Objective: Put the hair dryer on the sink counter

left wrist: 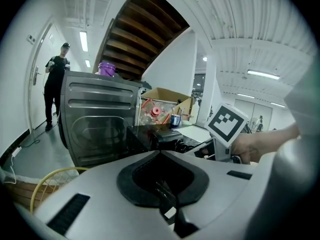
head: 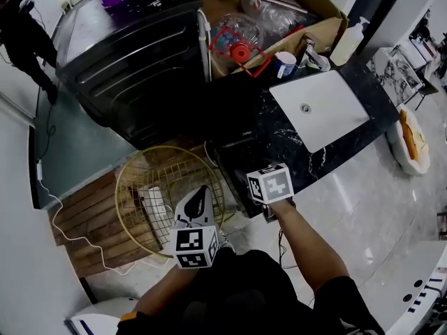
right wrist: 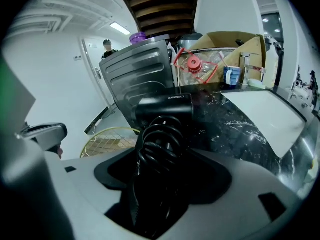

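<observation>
Hair dryer (right wrist: 165, 108) handle hidden behind coiled cord (right wrist: 160, 139), cardboard box (head: 334, 28) cropped at top

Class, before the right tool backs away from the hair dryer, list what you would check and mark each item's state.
1. The hair dryer rests on the counter: ok.
2. The right tool is open: ok.
3. The cord is out of its jaws: not ok, the coil sits between them.
4. The hair dryer is well in from the counter's edge: cannot tell.
5. The left tool is empty, apart from the counter: ok.
</observation>
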